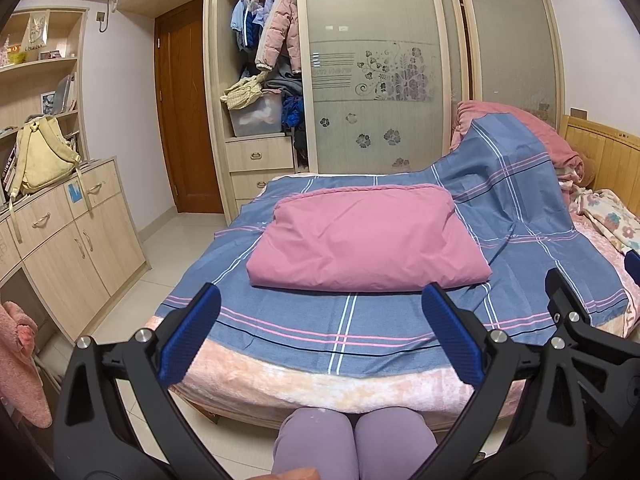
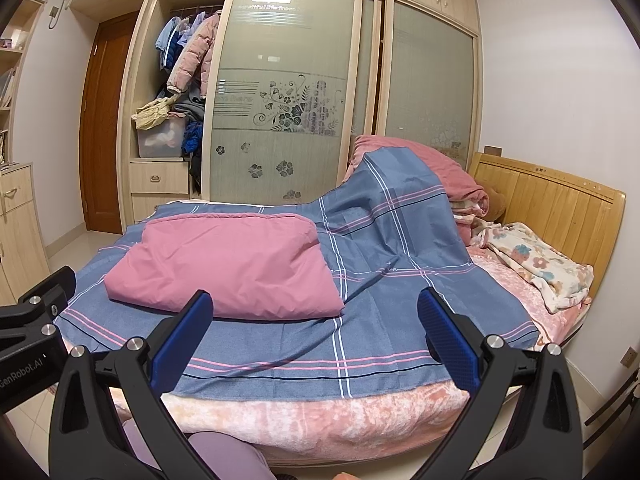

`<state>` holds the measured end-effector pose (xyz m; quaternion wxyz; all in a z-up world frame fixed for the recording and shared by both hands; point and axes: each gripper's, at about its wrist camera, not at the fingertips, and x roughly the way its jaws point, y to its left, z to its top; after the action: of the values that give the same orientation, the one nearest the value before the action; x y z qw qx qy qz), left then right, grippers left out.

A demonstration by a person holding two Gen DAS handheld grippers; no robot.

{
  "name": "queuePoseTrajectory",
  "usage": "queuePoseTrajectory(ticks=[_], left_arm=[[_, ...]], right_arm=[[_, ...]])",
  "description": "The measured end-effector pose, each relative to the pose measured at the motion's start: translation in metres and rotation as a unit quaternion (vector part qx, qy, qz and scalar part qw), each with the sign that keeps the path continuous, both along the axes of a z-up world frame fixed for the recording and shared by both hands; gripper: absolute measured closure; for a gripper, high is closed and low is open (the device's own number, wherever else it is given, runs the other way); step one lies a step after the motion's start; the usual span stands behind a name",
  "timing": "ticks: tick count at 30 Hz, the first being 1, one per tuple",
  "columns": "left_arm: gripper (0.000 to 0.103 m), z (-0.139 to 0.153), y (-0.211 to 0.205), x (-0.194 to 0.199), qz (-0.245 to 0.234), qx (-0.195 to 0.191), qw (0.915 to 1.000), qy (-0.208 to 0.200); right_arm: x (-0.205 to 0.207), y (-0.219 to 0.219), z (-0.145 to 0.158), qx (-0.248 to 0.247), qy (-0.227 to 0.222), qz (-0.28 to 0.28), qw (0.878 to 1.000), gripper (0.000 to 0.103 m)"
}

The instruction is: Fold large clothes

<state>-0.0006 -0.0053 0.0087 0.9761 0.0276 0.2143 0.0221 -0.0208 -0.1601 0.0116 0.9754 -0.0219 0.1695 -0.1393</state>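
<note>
Lying folded on the blue plaid sheet (image 1: 360, 320) that covers the bed (image 2: 320, 412), the pink garment (image 1: 366, 240) sits apart from both tools. Left gripper (image 1: 320, 336) and right gripper (image 2: 316, 338): jaws released, grasping nothing, held above the near bed edge.

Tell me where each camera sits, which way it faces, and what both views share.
Left wrist: on the left gripper, at the bed's foot, facing the pink folded bundle and wardrobe; open fingers, the person's knees and the right gripper show.
Right wrist: on the right gripper, facing the bed and headboard; open fingers and the left gripper show.
Shared: bundle, blue plaid sheet, wardrobe.
</note>
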Motion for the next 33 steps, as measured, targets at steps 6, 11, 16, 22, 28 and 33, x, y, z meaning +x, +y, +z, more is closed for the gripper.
queuePoseTrajectory(ticks=[6,11,16,22,28,33], left_arm=[[0.002,-0.001,0.001,0.000,0.000,0.003,1.0000,0.001],[0.002,-0.001,0.000,0.000,0.000,0.004,1.0000,0.000],[0.002,-0.004,0.002,-0.001,-0.003,0.007,1.0000,-0.001],[0.002,-0.004,0.005,-0.002,-0.003,0.010,0.9999,-0.010],[0.002,-0.003,0.006,-0.001,-0.006,0.010,0.9999,-0.010],[0.002,-0.004,0.006,0.000,-0.006,0.012,0.9999,-0.009]], right_arm=[[0.000,0.002,-0.001,0.001,0.002,-0.001,1.000,0.001],[-0.001,0.003,-0.002,0.001,0.002,-0.002,1.000,0.001],[0.000,0.002,-0.002,0.000,0.003,-0.002,1.000,0.001],[-0.001,0.006,-0.002,-0.001,0.002,-0.005,1.000,0.001],[-0.002,0.011,-0.002,-0.002,0.002,-0.009,1.000,0.001],[-0.001,0.015,-0.002,-0.002,0.004,-0.012,1.000,0.001]])
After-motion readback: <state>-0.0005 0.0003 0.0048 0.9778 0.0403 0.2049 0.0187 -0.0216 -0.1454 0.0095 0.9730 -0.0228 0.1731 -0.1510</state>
